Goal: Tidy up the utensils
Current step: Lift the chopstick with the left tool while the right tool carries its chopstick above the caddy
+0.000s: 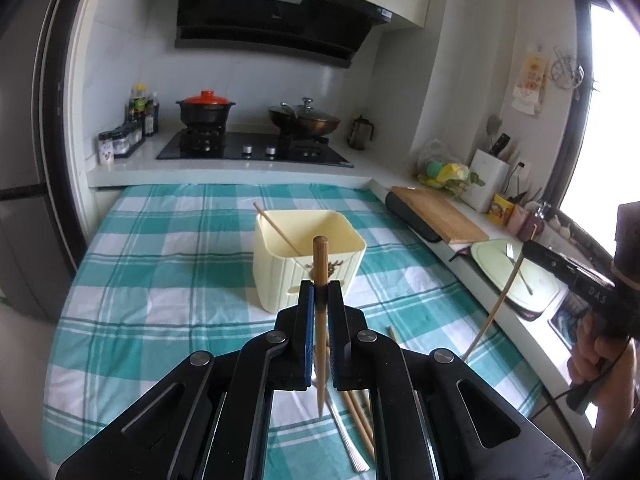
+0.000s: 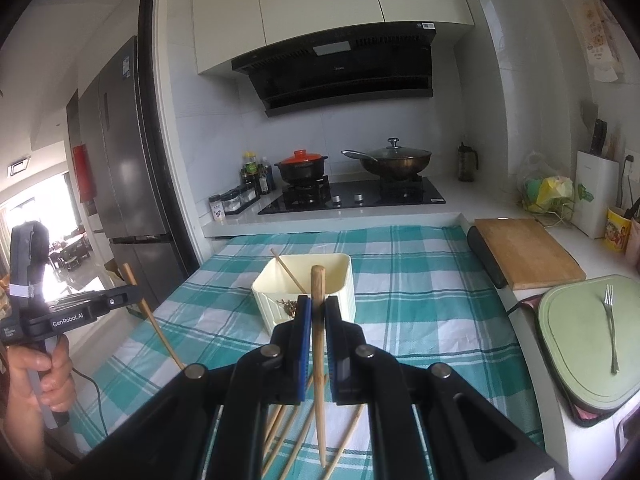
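A cream utensil box stands mid-table on the teal checked cloth, with one chopstick leaning inside. It also shows in the right wrist view. My left gripper is shut on a wooden chopstick, held upright in front of the box. My right gripper is shut on another chopstick, also upright before the box. Several loose chopsticks and a metal utensil lie on the cloth under the grippers.
A stove with a red-lidded pot and a wok is behind the table. A wooden cutting board and a green board with a fork lie on the right counter. A fridge stands at left.
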Demonstrator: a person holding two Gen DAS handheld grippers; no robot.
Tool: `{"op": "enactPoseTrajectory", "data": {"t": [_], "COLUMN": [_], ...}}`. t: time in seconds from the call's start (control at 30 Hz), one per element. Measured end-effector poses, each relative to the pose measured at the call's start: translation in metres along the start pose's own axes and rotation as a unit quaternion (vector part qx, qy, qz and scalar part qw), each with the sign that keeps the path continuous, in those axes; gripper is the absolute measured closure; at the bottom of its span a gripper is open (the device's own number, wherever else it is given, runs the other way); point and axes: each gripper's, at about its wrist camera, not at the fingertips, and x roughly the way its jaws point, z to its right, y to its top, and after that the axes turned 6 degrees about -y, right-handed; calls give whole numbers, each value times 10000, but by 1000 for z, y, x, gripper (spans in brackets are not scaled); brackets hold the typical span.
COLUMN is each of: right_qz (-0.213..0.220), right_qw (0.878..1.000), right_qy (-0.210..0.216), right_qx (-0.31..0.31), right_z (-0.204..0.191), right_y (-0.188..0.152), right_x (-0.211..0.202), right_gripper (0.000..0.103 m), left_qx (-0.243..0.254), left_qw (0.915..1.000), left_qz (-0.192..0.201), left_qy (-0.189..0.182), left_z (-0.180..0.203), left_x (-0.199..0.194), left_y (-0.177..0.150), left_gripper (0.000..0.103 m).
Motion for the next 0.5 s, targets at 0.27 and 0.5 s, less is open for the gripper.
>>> {"op": "enactPoseTrajectory", "data": {"t": [0.27, 0.5], "right_qz": [29, -7], "right_qw": [10000, 9999], "right_qy": [59, 99], "right_qx": [7, -26], "right_z": [-1, -4], "right_y": [8, 13], "right_x": [7, 14], "right_gripper": [96, 96], "left_qx": [-80, -118], "left_qw": [10000, 9999], "left_qz": [-16, 17], "left_qy": [18, -33], "left_z": [-6, -7], "left_x": [2, 0], "left_y": [4, 10], "left_gripper": [99, 99]}}
